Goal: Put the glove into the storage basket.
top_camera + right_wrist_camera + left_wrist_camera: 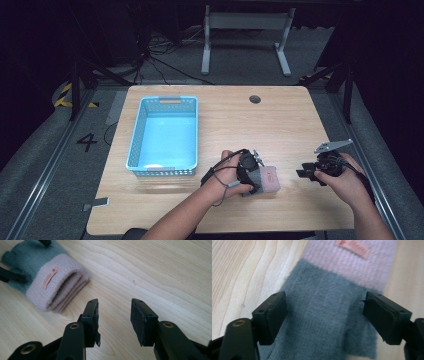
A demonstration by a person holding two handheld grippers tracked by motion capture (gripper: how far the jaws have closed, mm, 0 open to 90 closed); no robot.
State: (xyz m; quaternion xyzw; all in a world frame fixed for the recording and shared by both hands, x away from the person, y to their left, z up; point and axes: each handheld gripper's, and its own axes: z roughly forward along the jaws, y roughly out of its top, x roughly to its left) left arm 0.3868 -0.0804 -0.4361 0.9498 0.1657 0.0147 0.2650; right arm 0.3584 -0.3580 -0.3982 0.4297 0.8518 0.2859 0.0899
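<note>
Left gripper [324, 315] spread, jaws straddling the grey end of the glove [329, 315] flat on the worktop [242, 267], apparently mid-grasp; next: clench, lift; right gripper [113, 320] released, empty, glove ahead-left.

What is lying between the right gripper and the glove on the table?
Nothing: in the right gripper view, bare wood of the table lies between the open right gripper and the glove. The high view shows the same bare gap.
</note>
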